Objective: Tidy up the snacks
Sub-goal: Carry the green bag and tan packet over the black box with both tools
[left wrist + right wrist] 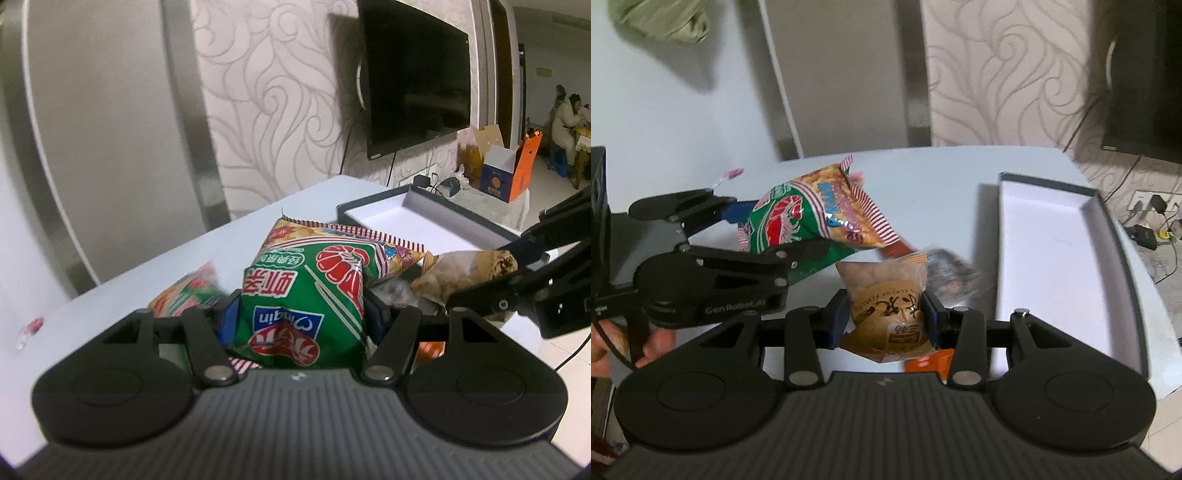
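Clamping snacks — left gripper (301, 314) green bag (306, 295) (right gripper (886, 314): peanut packet (886, 302)).

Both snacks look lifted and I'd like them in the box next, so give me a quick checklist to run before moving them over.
1. Left gripper shut on the green shrimp-cracker bag: ok.
2. Right gripper shut on the tan peanut packet: ok.
3. Open black box with white lining bare inside: ok.
4. Both snacks clear of the white table: ok.
5. Loose packets below stay out of the way: cannot tell.
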